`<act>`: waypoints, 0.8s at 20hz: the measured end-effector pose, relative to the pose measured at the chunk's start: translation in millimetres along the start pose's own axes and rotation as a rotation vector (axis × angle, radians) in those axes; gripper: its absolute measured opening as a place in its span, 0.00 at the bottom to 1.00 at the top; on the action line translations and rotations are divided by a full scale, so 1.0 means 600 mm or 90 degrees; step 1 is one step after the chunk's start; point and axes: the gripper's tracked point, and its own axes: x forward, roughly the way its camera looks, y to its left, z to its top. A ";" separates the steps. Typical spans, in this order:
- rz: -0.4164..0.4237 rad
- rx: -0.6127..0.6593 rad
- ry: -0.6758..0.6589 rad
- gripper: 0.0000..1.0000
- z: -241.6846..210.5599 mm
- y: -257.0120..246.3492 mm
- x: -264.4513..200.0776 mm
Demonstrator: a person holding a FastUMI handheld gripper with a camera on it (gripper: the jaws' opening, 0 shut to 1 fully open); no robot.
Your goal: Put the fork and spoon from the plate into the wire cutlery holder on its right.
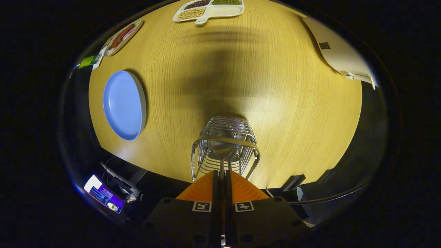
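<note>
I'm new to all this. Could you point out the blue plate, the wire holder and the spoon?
blue plate (124, 105): gripper view, its bare middle.
wire cutlery holder (225, 139): gripper view, its top rim band.
spoon (220, 146): gripper view, its bowl inside the holder.

The gripper (223, 172) is seen from behind, aimed steeply downward. Its two fingers (215, 182) are drawn nearly together, with only a narrow slit left between them. In that slit a thin metal handle is clamped from both sides: the handle of a spoon (222, 146), whose bowl is carried just ahead of the fingertips. The two finger bases are brought almost side by side. Two square markers are borne on the body, one on each side of the slit.
</note>
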 end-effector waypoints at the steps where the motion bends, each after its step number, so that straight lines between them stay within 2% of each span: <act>1: 0.000 -0.004 -0.005 0.13 0.002 0.000 0.000; 4: 0.006 -0.017 -0.055 0.20 0.006 0.004 -0.012; 6: 0.017 -0.019 -0.127 0.24 0.015 0.012 -0.024; 10: 0.000 -0.026 -0.303 0.52 0.027 0.015 -0.057; 14: -0.009 -0.006 -0.470 0.57 0.020 0.022 -0.117; 16: -0.008 0.000 -0.539 0.63 0.011 0.027 -0.148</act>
